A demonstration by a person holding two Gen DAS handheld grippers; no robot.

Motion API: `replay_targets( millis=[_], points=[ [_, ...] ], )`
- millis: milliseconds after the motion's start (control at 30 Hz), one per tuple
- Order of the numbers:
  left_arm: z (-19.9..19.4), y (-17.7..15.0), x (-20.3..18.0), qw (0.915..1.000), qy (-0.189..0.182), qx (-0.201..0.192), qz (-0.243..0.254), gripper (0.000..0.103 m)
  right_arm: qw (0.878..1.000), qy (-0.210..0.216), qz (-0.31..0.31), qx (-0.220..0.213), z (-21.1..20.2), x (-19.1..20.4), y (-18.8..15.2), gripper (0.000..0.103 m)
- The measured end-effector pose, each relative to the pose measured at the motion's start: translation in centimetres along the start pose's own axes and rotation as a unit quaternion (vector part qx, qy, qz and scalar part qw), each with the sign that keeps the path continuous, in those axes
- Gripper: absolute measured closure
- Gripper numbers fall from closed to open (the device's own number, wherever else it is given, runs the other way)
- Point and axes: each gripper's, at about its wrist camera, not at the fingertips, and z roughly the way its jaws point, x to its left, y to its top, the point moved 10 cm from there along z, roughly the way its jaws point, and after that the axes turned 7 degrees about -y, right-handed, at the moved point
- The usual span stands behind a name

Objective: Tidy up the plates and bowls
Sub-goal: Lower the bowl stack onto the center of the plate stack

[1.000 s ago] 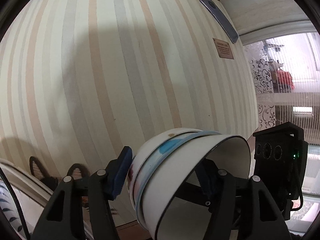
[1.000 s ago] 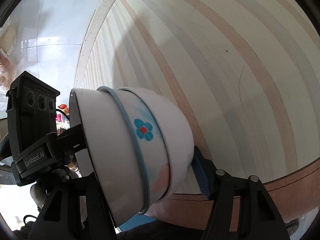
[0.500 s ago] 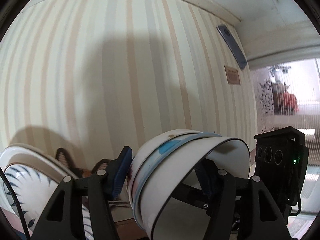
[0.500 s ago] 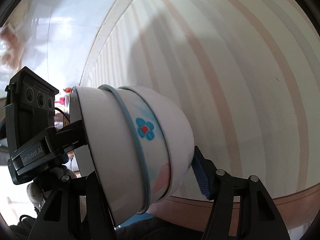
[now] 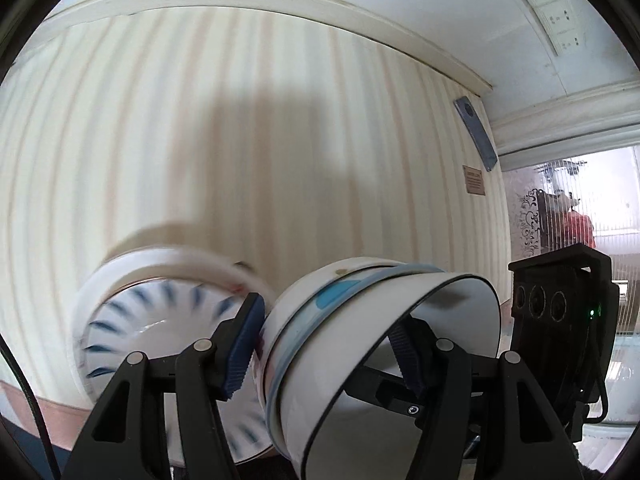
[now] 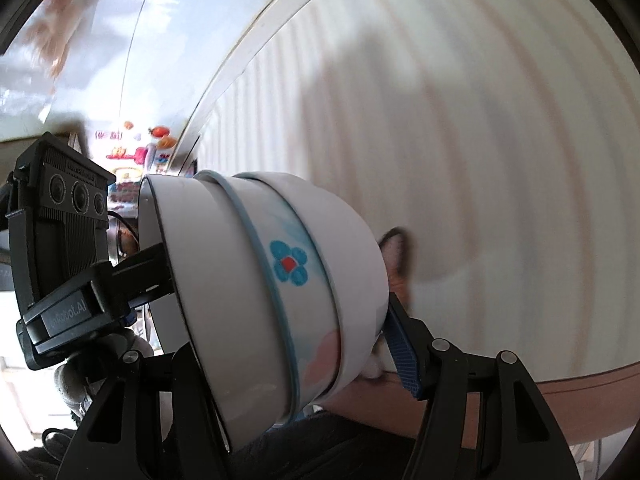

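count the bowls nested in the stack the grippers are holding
3. The outer bowl is farthest from the stack's opening, the blue-flower bowl sits in the middle, and the black-rimmed bowl is innermost. More could hide inside.

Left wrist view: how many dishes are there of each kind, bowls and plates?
Bowls: 3, nested in one stack
Plate: 1, blue-patterned and blurred; I cannot tell whether more lie under it
Total: 4

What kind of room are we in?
Probably a room in someone's home, perhaps a dining area. There is striped wallpaper, wall sockets, a stack of bowls held up, and a blue-patterned plate behind.
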Motion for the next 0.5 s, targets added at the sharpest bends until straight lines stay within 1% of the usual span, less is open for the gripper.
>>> replay_targets(
  millis=[267,400,500],
  points=[
    [-2.8,-1.6,5.4,0.9993,0.013,-0.014,-0.031,0.044,0.999,0.016,-0.023,0.018,4.5,5.1,-2.1,0.039],
    [-3.1,-2.1,7.4,0.9988,0.017,-0.016,-0.042,0.044,0.999,0.015,-0.033,0.03,6.4,6.3,-3.1,0.039],
    [-3.1,-2.5,8.6,0.9986,0.017,-0.015,-0.048,0.044,0.999,0.011,-0.036,0.037,7.7,7.0,-3.3,0.039]
  ],
)
